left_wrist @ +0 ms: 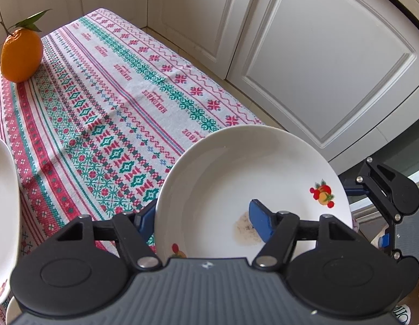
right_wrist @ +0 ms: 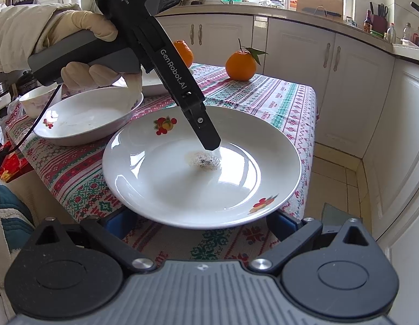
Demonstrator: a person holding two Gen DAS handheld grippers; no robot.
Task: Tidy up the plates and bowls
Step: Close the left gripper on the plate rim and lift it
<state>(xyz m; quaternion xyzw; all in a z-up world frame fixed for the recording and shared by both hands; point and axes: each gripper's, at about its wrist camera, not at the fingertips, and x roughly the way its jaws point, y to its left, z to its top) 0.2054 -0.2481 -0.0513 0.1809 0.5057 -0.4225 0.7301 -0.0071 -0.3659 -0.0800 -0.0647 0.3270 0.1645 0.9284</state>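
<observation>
A white plate (left_wrist: 252, 178) with fruit decals and a brown stain sits near the table's right edge; it also shows in the right wrist view (right_wrist: 204, 178). My left gripper (left_wrist: 202, 220) straddles its rim, one finger (left_wrist: 259, 222) inside on the stain and one outside under the rim, shut on the plate. In the right wrist view the left gripper (right_wrist: 209, 146) reaches down into the plate. My right gripper (right_wrist: 200, 223) is open, its blue fingers (right_wrist: 281, 223) low at either side of the plate's near rim. A second white plate (right_wrist: 85, 119) and a small bowl (right_wrist: 36, 103) lie behind to the left.
Two oranges (right_wrist: 240, 65) stand at the far end of the patterned tablecloth (left_wrist: 101, 103); one shows in the left wrist view (left_wrist: 21, 54). Another plate (right_wrist: 152, 80) lies behind the gloved hand. White cabinets (left_wrist: 317, 62) run close along the table's right side.
</observation>
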